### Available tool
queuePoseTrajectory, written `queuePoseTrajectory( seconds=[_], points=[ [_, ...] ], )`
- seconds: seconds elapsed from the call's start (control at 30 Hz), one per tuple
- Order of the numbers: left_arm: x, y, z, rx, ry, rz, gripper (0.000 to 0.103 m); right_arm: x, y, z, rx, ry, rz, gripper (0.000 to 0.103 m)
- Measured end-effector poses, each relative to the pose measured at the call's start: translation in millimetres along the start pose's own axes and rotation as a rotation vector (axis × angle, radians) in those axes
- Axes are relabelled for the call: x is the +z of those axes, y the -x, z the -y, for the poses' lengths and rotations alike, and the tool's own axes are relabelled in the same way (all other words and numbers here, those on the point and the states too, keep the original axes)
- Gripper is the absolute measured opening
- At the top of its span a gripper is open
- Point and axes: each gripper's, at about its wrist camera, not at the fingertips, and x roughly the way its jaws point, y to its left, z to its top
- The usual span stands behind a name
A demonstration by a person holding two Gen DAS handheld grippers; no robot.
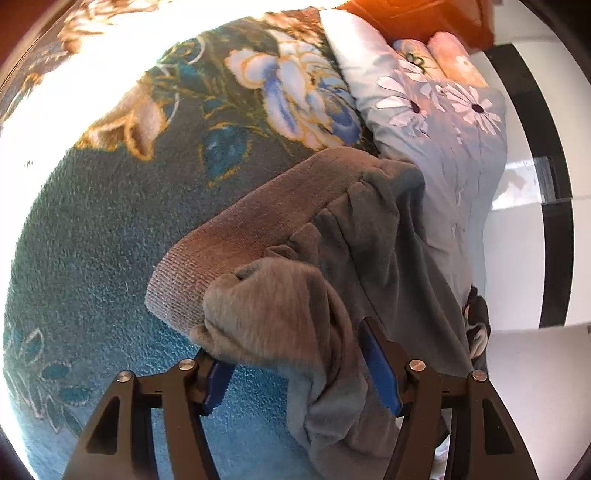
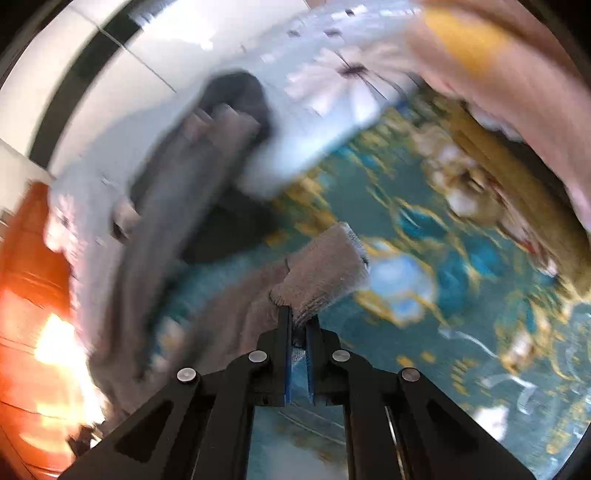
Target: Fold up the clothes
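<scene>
A grey fleece garment (image 1: 369,229) with a ribbed brownish hem (image 1: 236,236) lies bunched on a teal floral blanket (image 1: 92,240). My left gripper (image 1: 291,343) stands open, its blue pads (image 1: 380,369) wide apart on either side of a loose wad of the fleece. In the right wrist view, which is motion-blurred, my right gripper (image 2: 299,317) is shut on the garment's ribbed cuff (image 2: 325,266). The cuff sticks out past the fingertips. The rest of the grey garment (image 2: 192,177) trails away to the upper left.
A pale quilt with daisy print (image 1: 443,122) lies along the blanket's right side and also shows as the quilt (image 2: 332,81) in the right view. Orange-brown wooden furniture (image 1: 424,18) stands behind. White floor with a black stripe (image 1: 546,147) lies beyond the bed edge.
</scene>
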Motion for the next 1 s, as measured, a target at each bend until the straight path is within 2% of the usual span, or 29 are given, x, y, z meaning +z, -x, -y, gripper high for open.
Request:
queuePoseTrajectory(
  seconds=[0.1, 0.13, 0.23, 0.27, 0.33, 0.47, 0.53, 0.63, 0.73, 0.83, 1.0],
  points=[
    [0, 4, -2, 0.009, 0.014, 0.01, 0.063, -8, -1, 16, -0.037, -0.01, -0.026, 0.006],
    [0, 7, -2, 0.018, 0.006, 0.015, 0.056, -11, -2, 22, -0.049, -0.014, -0.035, 0.006],
    [-2, 16, 1, 0.047, -0.016, 0.031, 0.024, -11, 0, 21, -0.066, -0.004, -0.047, 0.006],
    [-2, 19, 1, 0.057, -0.024, 0.037, 0.021, -12, 4, 18, -0.065, 0.007, -0.044, 0.006],
    [-3, 25, 4, 0.073, -0.043, 0.05, 0.019, -13, 9, 15, -0.068, 0.024, -0.045, 0.006],
    [-8, 74, 29, 0.024, -0.205, 0.161, 0.018, -22, 11, 24, -0.094, 0.045, -0.067, 0.006],
    [-10, 89, 26, 0.033, -0.24, 0.188, 0.018, -26, 12, 28, -0.108, 0.055, -0.077, 0.006],
    [-16, 80, -4, 0.137, -0.277, 0.145, 0.018, -33, 14, 34, -0.128, 0.07, -0.094, 0.006],
    [-22, 59, -32, 0.203, -0.275, 0.093, 0.018, -39, 15, 41, -0.148, 0.085, -0.11, 0.006],
    [-34, 60, -40, 0.213, -0.314, 0.114, 0.018, -47, 7, 57, -0.167, 0.048, -0.148, 0.006],
    [-36, 57, -34, 0.266, -0.378, 0.101, 0.023, -55, 1, 69, -0.174, 0.015, -0.181, 0.006]
  ],
)
